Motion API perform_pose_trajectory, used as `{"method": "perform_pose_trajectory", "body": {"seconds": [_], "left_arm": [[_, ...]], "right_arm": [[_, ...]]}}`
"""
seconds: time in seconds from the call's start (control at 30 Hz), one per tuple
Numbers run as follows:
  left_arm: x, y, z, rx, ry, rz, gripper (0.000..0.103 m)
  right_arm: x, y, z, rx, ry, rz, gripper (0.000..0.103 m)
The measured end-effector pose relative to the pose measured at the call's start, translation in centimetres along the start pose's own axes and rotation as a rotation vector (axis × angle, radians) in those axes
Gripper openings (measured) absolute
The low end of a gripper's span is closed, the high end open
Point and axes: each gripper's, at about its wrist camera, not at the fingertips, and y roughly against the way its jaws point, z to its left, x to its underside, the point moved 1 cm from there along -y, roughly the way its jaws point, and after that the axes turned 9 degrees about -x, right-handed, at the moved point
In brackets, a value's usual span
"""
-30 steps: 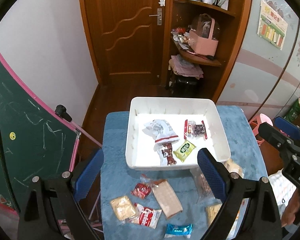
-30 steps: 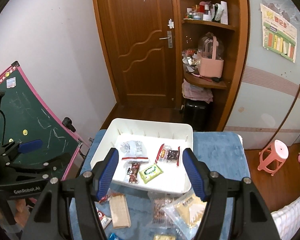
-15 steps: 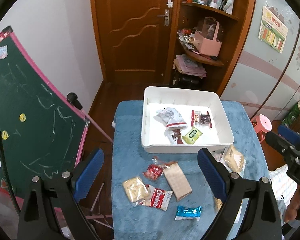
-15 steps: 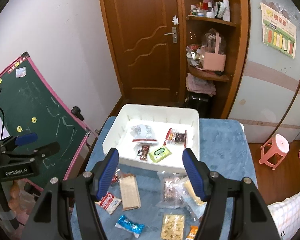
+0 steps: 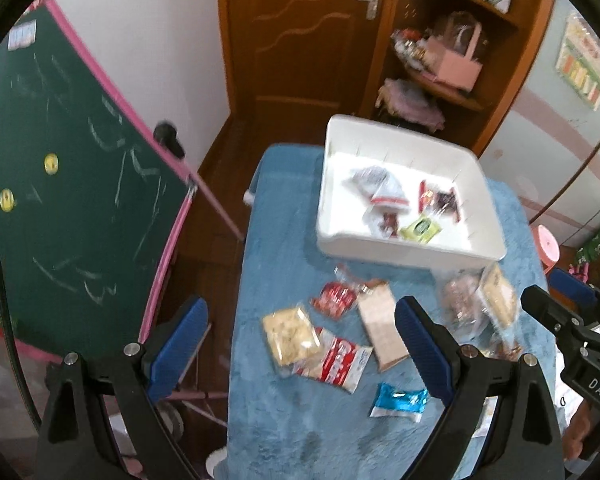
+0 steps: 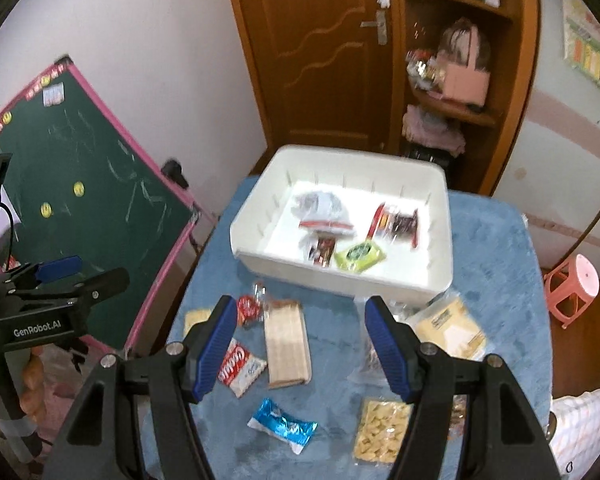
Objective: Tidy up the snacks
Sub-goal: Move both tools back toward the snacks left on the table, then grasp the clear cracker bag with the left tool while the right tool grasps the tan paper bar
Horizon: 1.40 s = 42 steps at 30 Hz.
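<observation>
Snacks (image 6: 287, 344) lie loose on the blue cloth (image 6: 496, 248), just before the white tray (image 6: 340, 276), which holds four. I have both tongs, left (image 5: 300, 344) and right (image 6: 302, 344), agape and empty above them. Risk: overlapping packets; one pinch may lift two.

One white bin (image 6: 340, 280), four snack packets inside it, two grippers, one blue-wrapped candy (image 6: 282, 430), one chalkboard (image 6: 88, 200)
</observation>
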Motion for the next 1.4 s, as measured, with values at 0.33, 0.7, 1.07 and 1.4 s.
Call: {"method": "perform_pose_trajectory", "body": {"seconds": [0.33,0.7,1.07,1.4], "left_arm": [[2.6,-8.3,0.0,-0.050,0.048,0.181,0.094],[4.7,-16.6,0.2,-0.060,0.145,0.353,0.094],[5.3,-20.3,-0.1,-0.075,0.189,0.425,0.094],[6.3,-21.3,0.3,-0.062,0.237,0.459,0.086]], "right_arm": [[3.1,-8.9,-0.8,-0.039,0.021,0.232,0.067],[5.0,-18.1,-1.6,-0.070,-0.022,0.412,0.067],[6.1,-22.7,-1.4,-0.061,-0.029,0.477,0.068],[6.9,-23.2,0.1,0.004,0.060,0.471,0.061]]}}
